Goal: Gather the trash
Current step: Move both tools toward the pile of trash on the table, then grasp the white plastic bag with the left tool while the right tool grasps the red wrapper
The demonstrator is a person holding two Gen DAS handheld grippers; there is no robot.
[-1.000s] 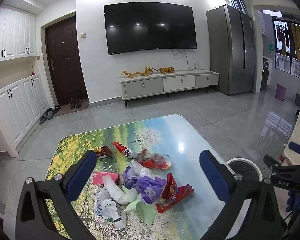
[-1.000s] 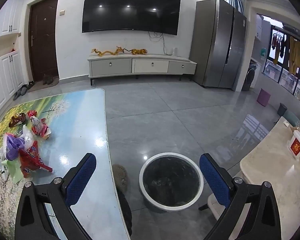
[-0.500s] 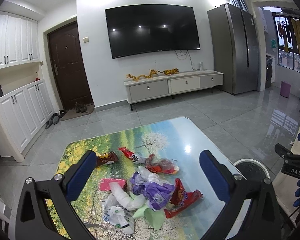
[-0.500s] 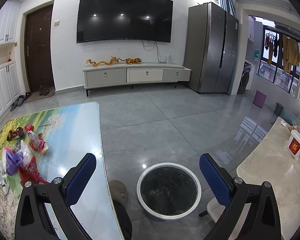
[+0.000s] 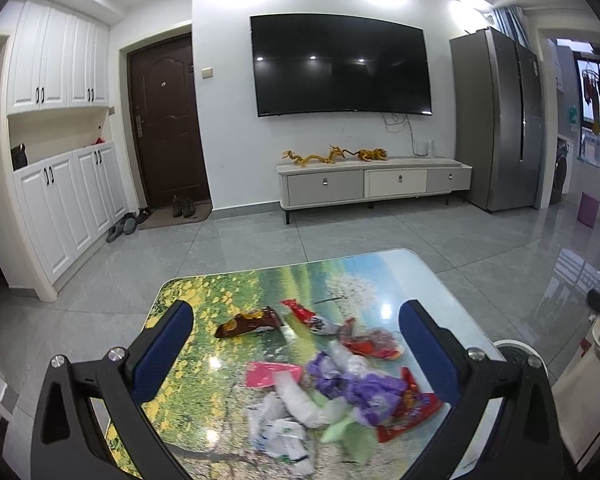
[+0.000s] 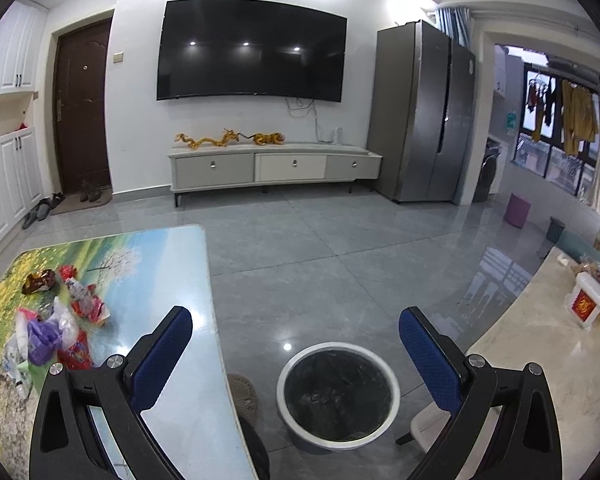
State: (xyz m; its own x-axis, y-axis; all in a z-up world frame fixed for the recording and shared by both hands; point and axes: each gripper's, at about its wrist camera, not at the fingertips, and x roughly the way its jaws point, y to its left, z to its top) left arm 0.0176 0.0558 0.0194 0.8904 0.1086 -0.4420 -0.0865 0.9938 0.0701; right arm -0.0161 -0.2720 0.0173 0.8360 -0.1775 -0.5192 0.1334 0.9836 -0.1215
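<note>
Room: living room, grey tiled floor, dark TV on the far wall above a low cabinet.
Table (image 5: 428,280): glossy landscape-print top; all the trash lies on it.
Left gripper (image 5: 296,344): jaws spread wide, holding nothing, raised above the table with the trash pile (image 5: 340,396) directly ahead and below, between the fingers.
Brown wrapper (image 5: 248,322): apart from the pile, toward the far left, long axis running left to right.
Right gripper (image 6: 296,344): jaws equally wide, empty, over the floor; the bin (image 6: 338,394) sits ahead between them.
Nearer hand: left, by my reading; the pile is well off to the right gripper's left.
Hard to tell: pile items overlap and blur; near ones are cut off.
</note>
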